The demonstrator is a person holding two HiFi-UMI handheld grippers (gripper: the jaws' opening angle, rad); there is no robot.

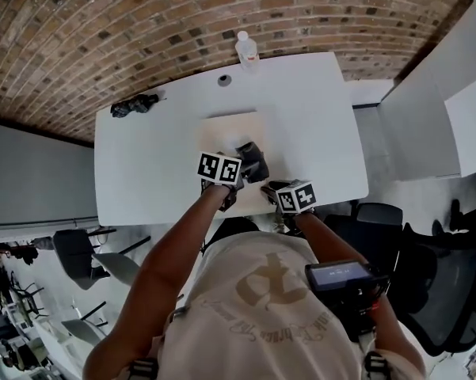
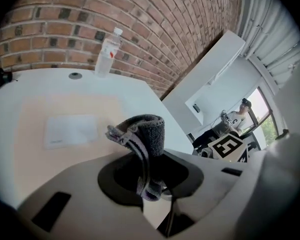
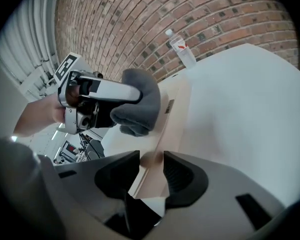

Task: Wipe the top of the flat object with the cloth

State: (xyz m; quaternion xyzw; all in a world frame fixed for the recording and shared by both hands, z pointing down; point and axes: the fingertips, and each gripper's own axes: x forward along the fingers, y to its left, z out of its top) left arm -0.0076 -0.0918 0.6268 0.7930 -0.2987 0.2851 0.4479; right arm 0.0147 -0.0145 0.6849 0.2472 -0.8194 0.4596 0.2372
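White bench (image 1: 142,149) by brick wall (image 1: 103,22), bottle (image 1: 246,50) at far edge. We see the tan board (image 1: 231,127) mid-bench.
Left gripper view: left gripper (image 2: 150,184) jaws clenched on grey cloth (image 2: 146,131), w/ board ahead-left.
Right gripper view: right gripper (image 3: 151,166) jaws grasping board's near corner, cloth just above board's edge.

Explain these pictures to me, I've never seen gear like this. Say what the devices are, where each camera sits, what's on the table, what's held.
A person holds a two-jaw gripper in each hand. One picture looks down from a camera on the head; the others ride on each gripper. On the white table lie a pale wooden board, a water bottle and a dark bundle. The left gripper pinches a grey cloth in its jaws by the board; the right gripper clamps the board's edge.
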